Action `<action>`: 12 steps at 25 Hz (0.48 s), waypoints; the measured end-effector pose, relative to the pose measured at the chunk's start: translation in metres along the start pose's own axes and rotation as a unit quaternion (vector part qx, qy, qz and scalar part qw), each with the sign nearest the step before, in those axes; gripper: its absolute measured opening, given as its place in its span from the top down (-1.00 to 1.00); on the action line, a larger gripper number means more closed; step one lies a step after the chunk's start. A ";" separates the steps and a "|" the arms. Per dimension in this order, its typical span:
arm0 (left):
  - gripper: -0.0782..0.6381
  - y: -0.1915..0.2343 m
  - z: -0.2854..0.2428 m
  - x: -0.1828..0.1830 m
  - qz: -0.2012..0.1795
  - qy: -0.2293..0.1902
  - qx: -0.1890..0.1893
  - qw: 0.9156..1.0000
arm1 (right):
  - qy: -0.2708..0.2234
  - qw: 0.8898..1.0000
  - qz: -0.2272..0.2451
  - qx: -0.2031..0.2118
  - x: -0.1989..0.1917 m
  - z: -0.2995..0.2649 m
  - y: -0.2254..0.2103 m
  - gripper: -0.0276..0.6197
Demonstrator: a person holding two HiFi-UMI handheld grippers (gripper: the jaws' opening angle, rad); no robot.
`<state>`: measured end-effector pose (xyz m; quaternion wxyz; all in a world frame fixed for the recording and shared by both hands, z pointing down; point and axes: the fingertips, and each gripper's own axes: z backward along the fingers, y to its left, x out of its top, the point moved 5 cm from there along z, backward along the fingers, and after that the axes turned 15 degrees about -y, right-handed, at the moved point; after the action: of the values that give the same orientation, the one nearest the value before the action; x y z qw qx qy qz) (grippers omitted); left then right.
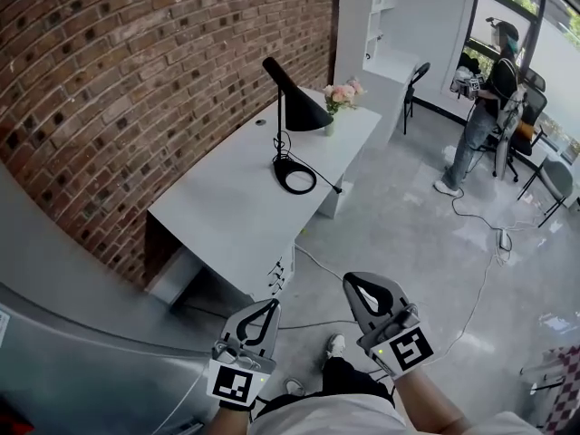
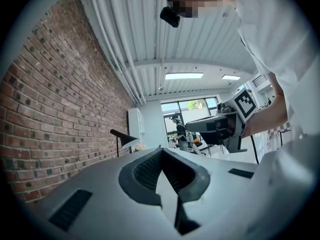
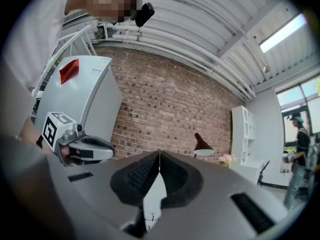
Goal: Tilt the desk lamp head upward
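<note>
A black desk lamp (image 1: pixel 296 109) stands on the white desk (image 1: pixel 227 207) by the brick wall, its cone head tilted downward over a ring base (image 1: pixel 294 176). Both grippers are held low and near me, well short of the desk. My left gripper (image 1: pixel 273 304) is shut with nothing in it, and so is my right gripper (image 1: pixel 349 280). In the left gripper view the closed jaws (image 2: pixel 161 149) point toward the far lamp (image 2: pixel 125 137). In the right gripper view the lamp (image 3: pixel 202 146) shows beyond the closed jaws (image 3: pixel 159 153).
A vase of pink flowers (image 1: pixel 343 94) sits behind the lamp. A grey cabinet (image 1: pixel 72 352) stands at my left. A person (image 1: pixel 485 98) stands among chairs (image 1: pixel 553 179) at the far right. Cables (image 1: pixel 480 270) trail over the floor. A white shelf (image 1: pixel 381 16) rises beyond the desk.
</note>
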<state>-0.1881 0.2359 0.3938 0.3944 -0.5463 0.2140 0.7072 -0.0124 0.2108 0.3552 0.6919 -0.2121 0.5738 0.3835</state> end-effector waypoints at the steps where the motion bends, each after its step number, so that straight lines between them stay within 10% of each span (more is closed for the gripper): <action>1: 0.76 0.001 -0.005 -0.003 0.003 0.003 0.000 1.000 | 0.001 1.000 -0.002 -0.002 -0.002 -0.002 -0.005 0.86; 12: 0.76 0.021 -0.106 -0.039 -0.008 0.012 0.021 1.000 | -0.007 1.000 -0.015 0.025 -0.035 -0.043 -0.098 0.86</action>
<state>-0.1368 0.1326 0.3949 0.4089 -0.5479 0.2293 0.6928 0.0344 0.1084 0.3637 0.7067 -0.2006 0.5750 0.3601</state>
